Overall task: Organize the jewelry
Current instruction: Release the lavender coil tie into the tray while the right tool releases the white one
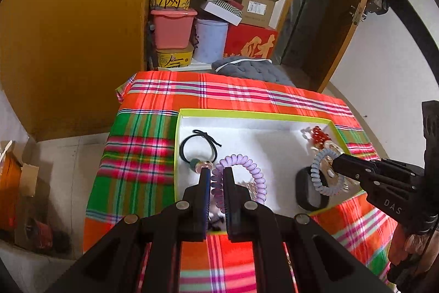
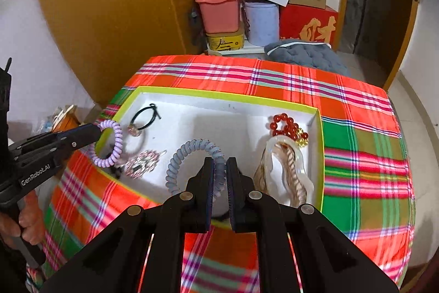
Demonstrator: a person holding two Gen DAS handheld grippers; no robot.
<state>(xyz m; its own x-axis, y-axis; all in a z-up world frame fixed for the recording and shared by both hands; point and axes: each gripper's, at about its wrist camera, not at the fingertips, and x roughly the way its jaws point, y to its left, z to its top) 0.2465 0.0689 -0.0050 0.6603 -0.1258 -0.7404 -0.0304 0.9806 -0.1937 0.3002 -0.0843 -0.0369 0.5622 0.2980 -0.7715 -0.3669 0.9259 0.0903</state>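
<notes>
A white tray with a lime rim (image 1: 247, 114) (image 2: 219, 95) lies on the plaid cloth and holds jewelry. My left gripper (image 1: 216, 172) is shut on a purple spiral hair tie (image 1: 247, 164), which also shows in the right wrist view (image 2: 109, 147), held over the tray's left side. My right gripper (image 2: 219, 164) is shut on a blue-grey spiral hair tie (image 2: 186, 155) (image 1: 318, 175) over the tray's near right part. A black hair tie with a bead (image 1: 197, 150) (image 2: 142, 120), a red bead bracelet (image 2: 282, 125) (image 1: 319, 135), a clear and gold claw clip (image 2: 285, 169) and a rhinestone clip (image 2: 142, 164) lie in the tray.
A black band (image 1: 307, 191) lies in the tray's near corner. The table (image 2: 356, 128) is covered in red, green and pink plaid. Behind it stand stacked boxes and tubs (image 1: 208, 26), a grey cushion (image 2: 304, 54), a wooden wardrobe (image 2: 109, 18) and an open door (image 1: 329, 32).
</notes>
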